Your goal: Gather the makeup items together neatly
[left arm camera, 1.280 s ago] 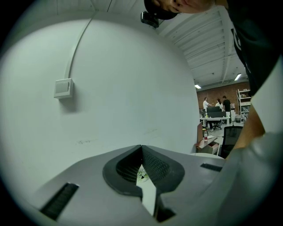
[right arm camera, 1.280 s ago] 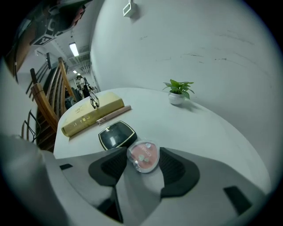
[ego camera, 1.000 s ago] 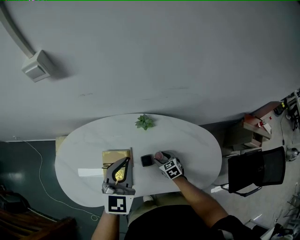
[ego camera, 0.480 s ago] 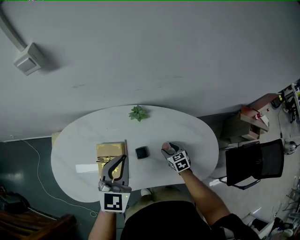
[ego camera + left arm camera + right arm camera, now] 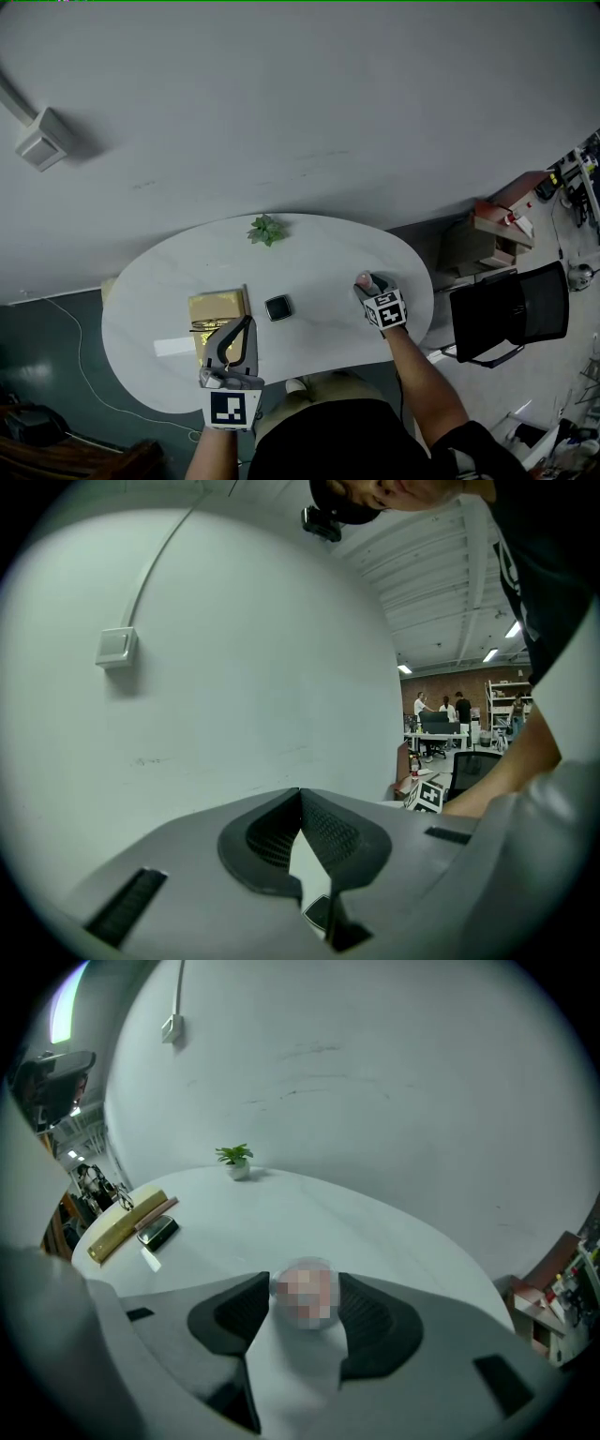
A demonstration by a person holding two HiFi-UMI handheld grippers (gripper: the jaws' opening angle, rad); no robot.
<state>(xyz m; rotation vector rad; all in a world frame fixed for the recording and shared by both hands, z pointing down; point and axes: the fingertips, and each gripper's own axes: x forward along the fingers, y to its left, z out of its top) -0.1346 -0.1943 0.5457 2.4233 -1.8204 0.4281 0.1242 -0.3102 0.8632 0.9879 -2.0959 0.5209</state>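
Grey painted wall fills the upper half of the head view. A white oval table lies across the lower centre. A black office chair stands off the table's right end, at the right edge of the frame. A pale wall box with its conduit sits at the upper left.

On the table, left of centre, lies a flat gold rectangular box. The left tool lies over the box's lower right corner, its marker cube toward the bottom of the frame; contact with the box cannot be judged. In the left gripper view its jaws meet at the tips with nothing between them.

The right tool is at the right end of the table, well apart from the box. In the right gripper view its jaws are clamped on a small round pinkish makeup item, which touches both pads. The item's surface detail cannot be made out.

A small black square compact case rests on the table just right of the gold box, between the two tools. In the right gripper view it appears at the left of the frame, beside the box. A small green potted plant stands near the table's upper edge, close to the wall.
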